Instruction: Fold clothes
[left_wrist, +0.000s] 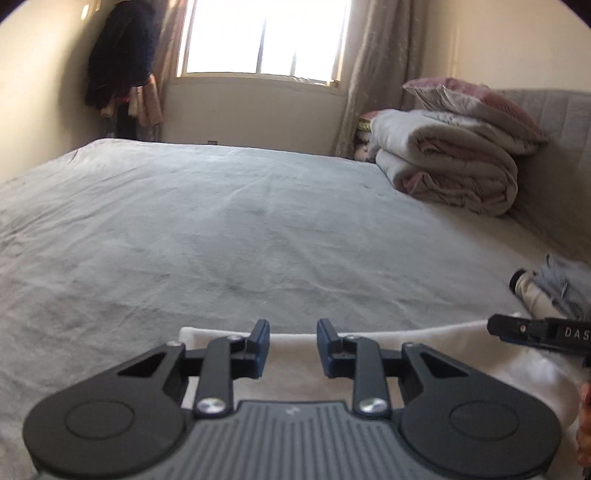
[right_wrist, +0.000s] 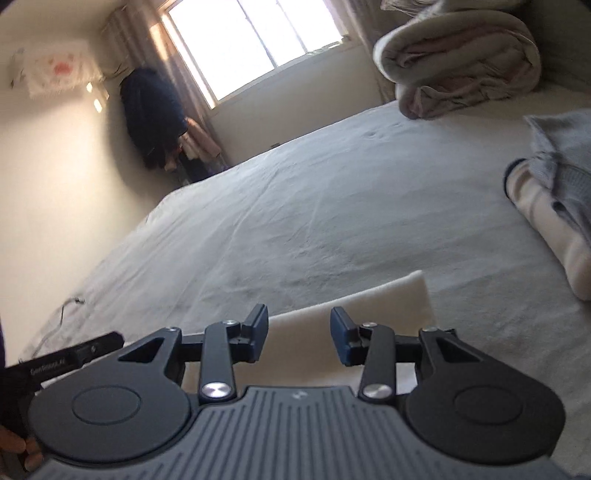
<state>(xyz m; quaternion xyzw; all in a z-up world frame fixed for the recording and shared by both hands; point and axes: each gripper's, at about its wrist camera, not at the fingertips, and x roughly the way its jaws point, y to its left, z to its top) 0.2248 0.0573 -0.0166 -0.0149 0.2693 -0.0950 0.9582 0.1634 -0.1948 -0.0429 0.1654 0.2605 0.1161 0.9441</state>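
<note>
On the near edge of the bed (left_wrist: 221, 229), just under both grippers: a white garment (left_wrist: 295, 354), already laid flat with a straight far edge and a squared corner, so at least 1 fold judged done on it. Left gripper (left_wrist: 291, 349) hovering over its far edge, jaws apart, nothing between them, no pad pressing cloth. Right gripper (right_wrist: 299, 339) likewise over the same white garment (right_wrist: 388, 299), jaws apart and empty, tilted against the bed in the right wrist view. Tip of the right gripper also showing at the right edge of the left wrist view, beside the other, both over the same piece.

Look of the piece: pale, thick-looking, smooth on top, no visible wrinkles, far edge crisp, corner slightly raised above the sheet; how many layers, cannot tell; near part hidden by the gripper bodies.

Still left, by judgement: a loose pile of clothes (right_wrist: 554, 192) to the right on the bed, grey fabric crumpled over a cream piece with a dark cuff, unfolded, well apart from the white garment. Possibly a further fold or a smoothing pass on the white piece too.

Farther back, against the headboard: a rolled quilt (left_wrist: 450, 158) with a pink pillow (left_wrist: 469, 99) on top, untouched by either gripper
</note>
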